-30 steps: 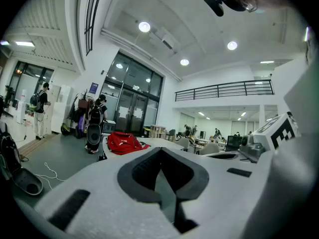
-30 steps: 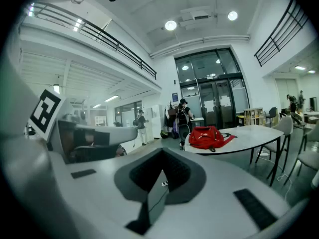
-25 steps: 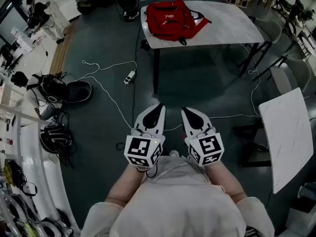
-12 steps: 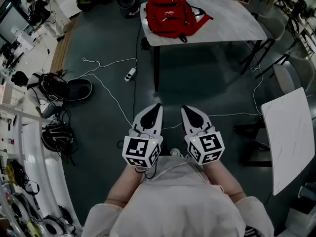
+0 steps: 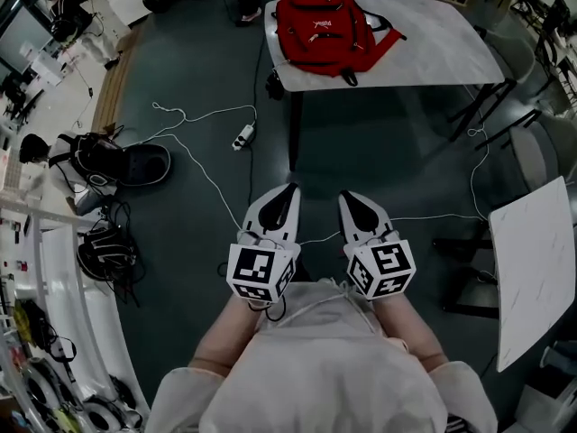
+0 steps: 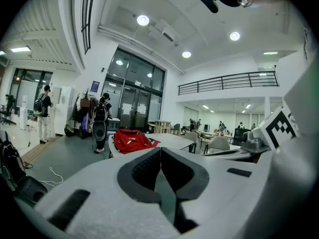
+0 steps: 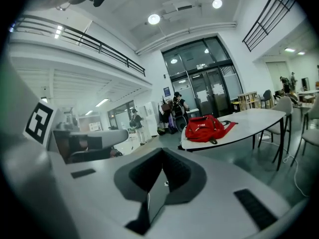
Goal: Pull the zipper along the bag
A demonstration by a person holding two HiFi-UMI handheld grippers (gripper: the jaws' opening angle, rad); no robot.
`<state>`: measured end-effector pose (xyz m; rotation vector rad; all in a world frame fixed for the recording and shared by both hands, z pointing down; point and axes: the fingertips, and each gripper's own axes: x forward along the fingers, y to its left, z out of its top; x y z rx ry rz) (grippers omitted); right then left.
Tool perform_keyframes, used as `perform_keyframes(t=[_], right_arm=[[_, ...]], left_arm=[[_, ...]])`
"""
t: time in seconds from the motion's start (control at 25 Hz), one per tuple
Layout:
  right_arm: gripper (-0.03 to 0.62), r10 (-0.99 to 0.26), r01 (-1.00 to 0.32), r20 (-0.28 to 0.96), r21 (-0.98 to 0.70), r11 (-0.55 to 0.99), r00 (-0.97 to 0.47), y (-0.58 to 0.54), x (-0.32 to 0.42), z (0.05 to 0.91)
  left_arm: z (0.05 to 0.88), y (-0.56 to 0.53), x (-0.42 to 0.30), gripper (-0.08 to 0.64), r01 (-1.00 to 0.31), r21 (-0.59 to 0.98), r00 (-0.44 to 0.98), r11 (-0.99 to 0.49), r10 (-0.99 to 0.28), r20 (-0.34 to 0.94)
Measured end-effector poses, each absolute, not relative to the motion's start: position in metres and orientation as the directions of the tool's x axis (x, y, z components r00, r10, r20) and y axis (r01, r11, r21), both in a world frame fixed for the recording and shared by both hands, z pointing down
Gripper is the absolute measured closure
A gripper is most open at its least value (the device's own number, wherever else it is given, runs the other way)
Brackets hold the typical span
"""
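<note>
A red backpack [image 5: 329,27] lies on the left end of a white table [image 5: 442,52], far ahead of me. It also shows small in the left gripper view as the red backpack [image 6: 130,140] and in the right gripper view as the red backpack [image 7: 205,129]. My left gripper [image 5: 287,190] and right gripper [image 5: 350,197] are held side by side close to my chest, over the dark floor. Both point toward the table. The left gripper [image 6: 160,151] is shut with nothing in it. The right gripper [image 7: 162,153] is shut and empty too. The zipper is too far off to make out.
White cables and a power strip [image 5: 242,137] run across the floor between me and the table. Dark bags [image 5: 117,162] lie at the left. A second white table [image 5: 536,269] stands at the right, with chairs [image 5: 541,152] behind it. People [image 6: 99,128] stand near the glass doors.
The table and backpack have shifted a little to the right in the head view. Both grippers stay shut, side by side in front of me.
</note>
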<state>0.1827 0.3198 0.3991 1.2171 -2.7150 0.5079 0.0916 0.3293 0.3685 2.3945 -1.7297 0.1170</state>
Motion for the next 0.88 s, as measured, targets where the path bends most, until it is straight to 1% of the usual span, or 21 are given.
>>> perform_keyframes(t=[0.2, 0.48, 0.72, 0.88], right_arm=[[0.566, -0.706, -0.763, 0.291, -0.267, 0.589, -0.646, 0.271, 0.148, 0.408], [0.565, -0.743, -0.823, 0.355, -0.271, 0.499, -0.567, 0.177, 0.086, 0.413], [0.565, -0.757, -0.846, 0.379, -0.265, 0.462, -0.532, 0.106, 0.022, 0.412], [0.565, -0.763, -0.863, 0.406, -0.278, 0.422, -0.503, 0.071, -0.004, 0.420]], left_arm=[[0.377, 0.274, 0.054, 0.540, -0.937, 0.141, 0.342, -0.319, -0.919, 0.195], [0.377, 0.175, -0.016, 0.540, -0.916, 0.189, 0.391, -0.354, -0.892, 0.227], [0.377, 0.093, -0.078, 0.540, -0.894, 0.191, 0.444, -0.406, -0.862, 0.245], [0.386, 0.058, -0.106, 0.540, -0.878, 0.183, 0.478, -0.443, -0.837, 0.267]])
